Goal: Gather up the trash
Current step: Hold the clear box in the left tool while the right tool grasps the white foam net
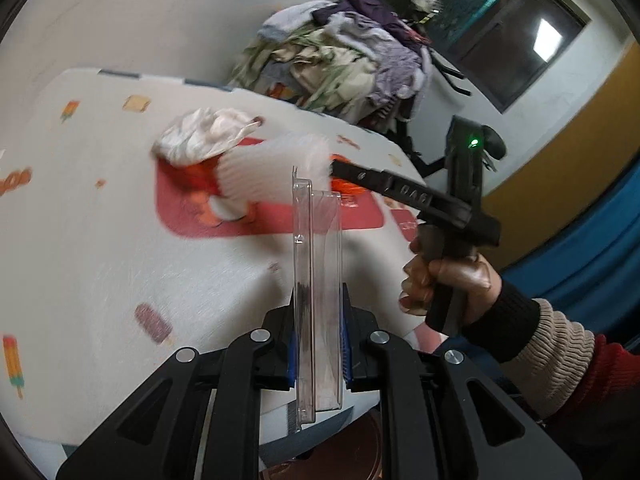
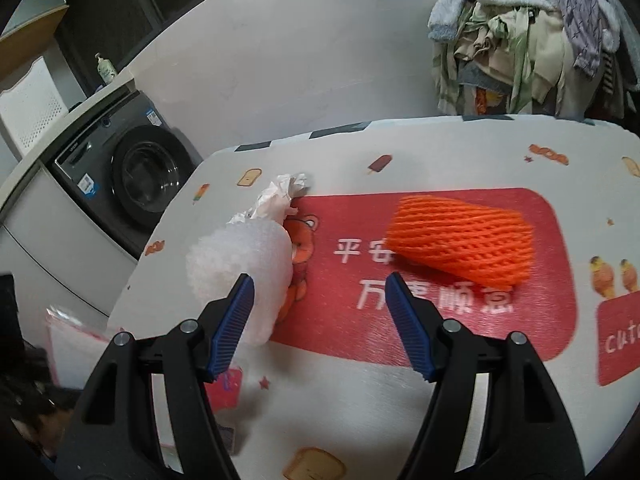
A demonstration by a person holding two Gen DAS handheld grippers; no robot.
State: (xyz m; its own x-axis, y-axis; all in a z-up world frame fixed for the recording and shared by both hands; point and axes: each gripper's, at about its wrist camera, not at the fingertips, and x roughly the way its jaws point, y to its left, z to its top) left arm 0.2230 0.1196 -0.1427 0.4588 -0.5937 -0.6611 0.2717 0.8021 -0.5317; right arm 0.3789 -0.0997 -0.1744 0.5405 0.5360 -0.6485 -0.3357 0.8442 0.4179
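right gripper lines up on the trash

the red mat (image 2: 460, 320) holds an orange foam net (image 2: 460, 244), with a white foam net (image 2: 244, 276) and a crumpled tissue (image 2: 280, 192) at its left edge. the left gripper (image 1: 318, 344) is clamped on a clear plastic pack (image 1: 318, 280). the right gripper (image 2: 320, 304) is spread wide, empty — best to straddle one net fully, then squeeze gently.

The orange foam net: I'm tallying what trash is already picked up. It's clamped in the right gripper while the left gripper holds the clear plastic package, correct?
Not quite. The right wrist view shows the right gripper open and empty, with the orange foam net lying on the red mat ahead of it. The left gripper does hold the clear plastic package.
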